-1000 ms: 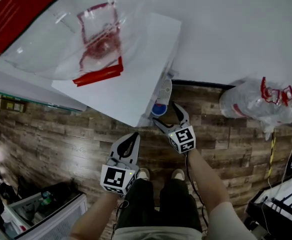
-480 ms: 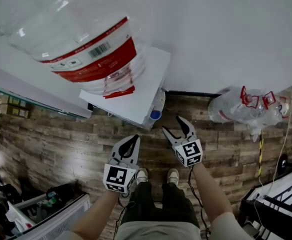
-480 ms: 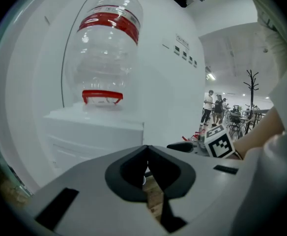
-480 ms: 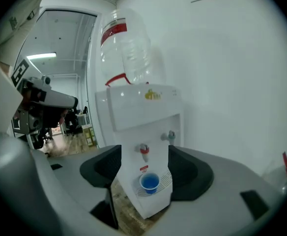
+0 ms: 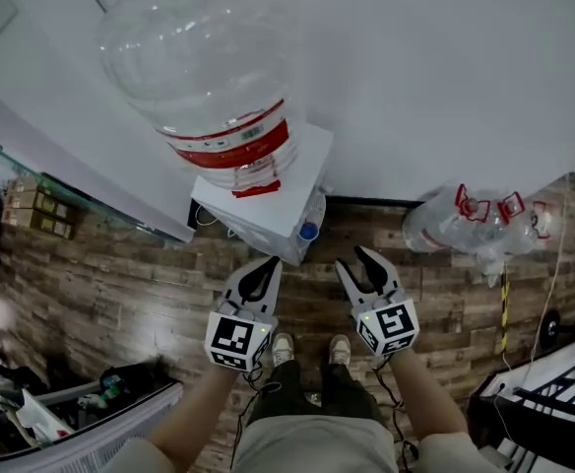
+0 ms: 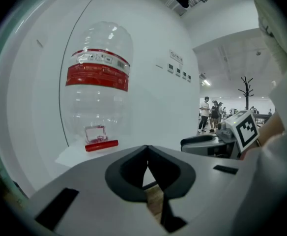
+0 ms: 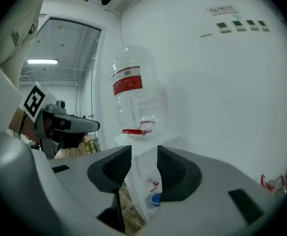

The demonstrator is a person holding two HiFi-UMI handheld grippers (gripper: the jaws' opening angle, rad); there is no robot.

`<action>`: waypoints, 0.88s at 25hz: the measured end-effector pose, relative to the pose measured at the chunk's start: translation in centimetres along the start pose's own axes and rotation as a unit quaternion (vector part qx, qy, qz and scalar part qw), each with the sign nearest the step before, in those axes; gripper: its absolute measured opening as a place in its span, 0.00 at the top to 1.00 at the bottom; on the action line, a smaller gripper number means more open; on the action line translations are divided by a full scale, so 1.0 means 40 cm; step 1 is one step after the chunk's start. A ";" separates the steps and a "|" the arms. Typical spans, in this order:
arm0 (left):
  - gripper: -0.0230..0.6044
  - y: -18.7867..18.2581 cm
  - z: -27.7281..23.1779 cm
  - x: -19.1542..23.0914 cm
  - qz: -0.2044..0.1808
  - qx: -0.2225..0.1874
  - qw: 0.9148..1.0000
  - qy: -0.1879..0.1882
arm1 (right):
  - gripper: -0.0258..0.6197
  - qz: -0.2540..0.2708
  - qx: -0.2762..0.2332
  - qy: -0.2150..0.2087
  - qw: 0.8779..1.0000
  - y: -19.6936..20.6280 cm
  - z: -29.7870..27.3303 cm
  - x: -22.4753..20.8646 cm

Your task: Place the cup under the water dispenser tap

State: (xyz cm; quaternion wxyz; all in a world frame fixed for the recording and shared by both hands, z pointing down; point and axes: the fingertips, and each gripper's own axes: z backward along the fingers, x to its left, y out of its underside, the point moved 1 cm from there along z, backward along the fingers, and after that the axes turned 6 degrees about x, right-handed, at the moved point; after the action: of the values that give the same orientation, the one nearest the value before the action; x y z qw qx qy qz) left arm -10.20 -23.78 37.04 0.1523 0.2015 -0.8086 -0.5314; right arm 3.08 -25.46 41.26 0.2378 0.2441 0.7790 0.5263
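Cup (image 5: 310, 231) is blue and sits low at the front of the water dispenser (image 5: 289, 193), right below the red tap mark in the right gripper view; looks like it's already under the tap, so I'd call the placement done. Neither gripper is holding anything.

Left gripper (image 5: 266, 264): jaws closed on nothing, tips meeting in its own view; it's idle and parked beside the other. Right gripper (image 5: 351, 258): jaws apart and closing, with nothing between them (the dispenser and cup only show through the gap, well apart from it). Both are held up at about the same height, aimed roughly at the dispenser and well clear of it, probably to stay off the cup.

Counts: one cup; one dispenser; one big clear bottle (image 5: 199, 62) with a red label, neck down on top to feed the tap; two grippers; spare empty bottles (image 5: 470, 223) on the floor (image 5: 120, 284) by the wall, two red handles visible, so likely two, not certain.
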 end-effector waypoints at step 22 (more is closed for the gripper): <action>0.95 -0.363 0.275 -0.138 -0.095 -0.077 0.992 0.037 | 0.95 0.040 -0.050 0.037 0.997 -0.433 0.415 0.131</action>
State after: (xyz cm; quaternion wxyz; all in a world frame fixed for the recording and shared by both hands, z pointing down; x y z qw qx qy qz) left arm -8.06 -17.45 19.24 0.1460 0.2847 -0.7364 -0.5961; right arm 7.20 -16.13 18.92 0.1992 0.2432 0.7498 0.5822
